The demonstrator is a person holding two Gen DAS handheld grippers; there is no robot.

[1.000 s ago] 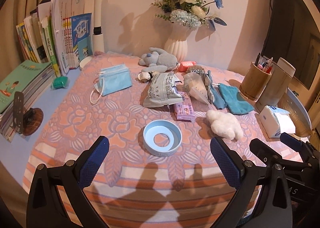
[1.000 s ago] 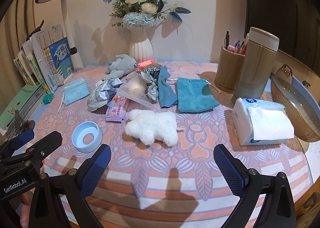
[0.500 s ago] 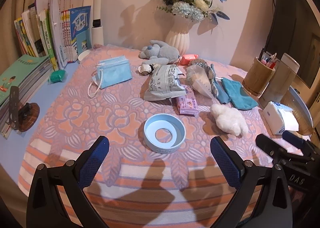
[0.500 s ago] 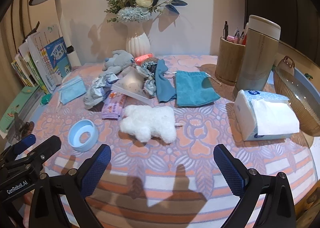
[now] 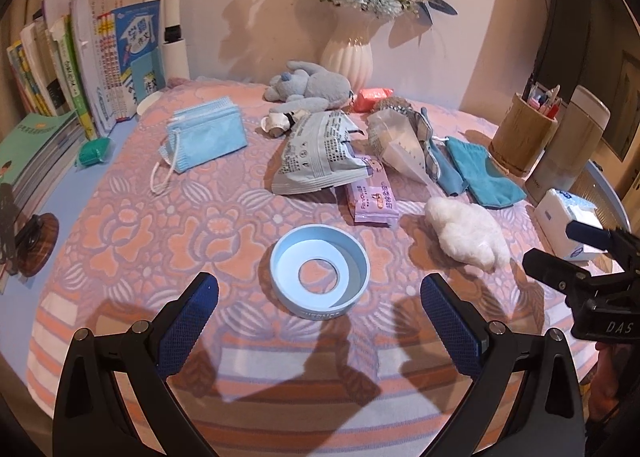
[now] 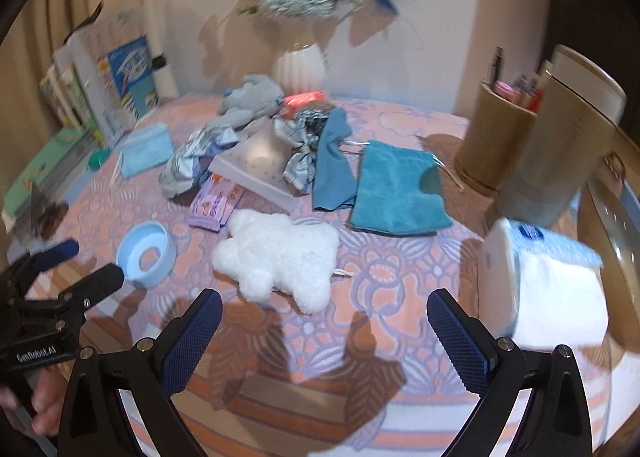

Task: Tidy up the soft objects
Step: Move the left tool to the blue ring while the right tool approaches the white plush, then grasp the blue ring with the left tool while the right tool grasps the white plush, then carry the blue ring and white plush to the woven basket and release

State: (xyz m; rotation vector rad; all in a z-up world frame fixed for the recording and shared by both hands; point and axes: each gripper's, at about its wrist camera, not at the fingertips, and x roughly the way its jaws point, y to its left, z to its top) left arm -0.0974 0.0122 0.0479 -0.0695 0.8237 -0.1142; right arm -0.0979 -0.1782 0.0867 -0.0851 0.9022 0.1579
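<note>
While I hold both tools over the bumpy pink flower cloth point(image 5: 132, 225), my left gripper point(image 5: 319, 297) is wide open with nothing in it. Its blue pads point(image 5: 188, 323) are dotted and rough. A smooth round blue ring point(image 5: 319, 271) lies just past them, in the middle. My right gripper point(image 6: 325, 319) is wide open and empty too. The fluffy white toy point(image 6: 276, 255) lies flat just beyond its pads, a bit left of the middle. It looks lumpy and woolly. Farther back lie soft teal pouches point(image 6: 394, 193).
</note>
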